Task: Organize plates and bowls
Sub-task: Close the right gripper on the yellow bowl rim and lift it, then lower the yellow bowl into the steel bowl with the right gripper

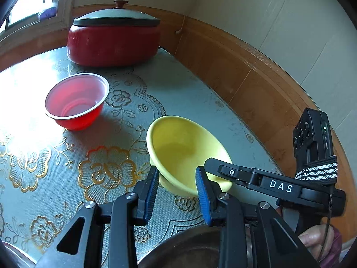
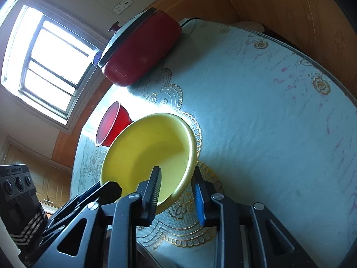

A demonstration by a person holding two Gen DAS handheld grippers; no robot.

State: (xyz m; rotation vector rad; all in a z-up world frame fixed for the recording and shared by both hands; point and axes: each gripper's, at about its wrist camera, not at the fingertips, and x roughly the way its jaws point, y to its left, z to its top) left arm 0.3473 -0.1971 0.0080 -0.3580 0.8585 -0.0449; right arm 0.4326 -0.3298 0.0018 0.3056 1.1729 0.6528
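A yellow bowl (image 1: 185, 149) is tilted above the table, near its right edge. My left gripper (image 1: 177, 178) has its jaws either side of the bowl's near wall, with gaps showing. My right gripper (image 1: 214, 169) comes in from the right over the bowl's rim. In the right wrist view the right gripper (image 2: 176, 178) straddles the rim of the yellow bowl (image 2: 147, 149); one finger is inside and one is outside with a gap. A red translucent bowl (image 1: 77, 100) stands upright to the left, also in the right wrist view (image 2: 111, 122).
A red pot with a grey lid (image 1: 113, 38) stands at the back of the table, also in the right wrist view (image 2: 142, 47). The table has a floral cloth (image 1: 67, 156). A dark round vessel (image 1: 183, 248) lies under the left gripper. Wooden wall panelling (image 1: 234, 67) runs along the right.
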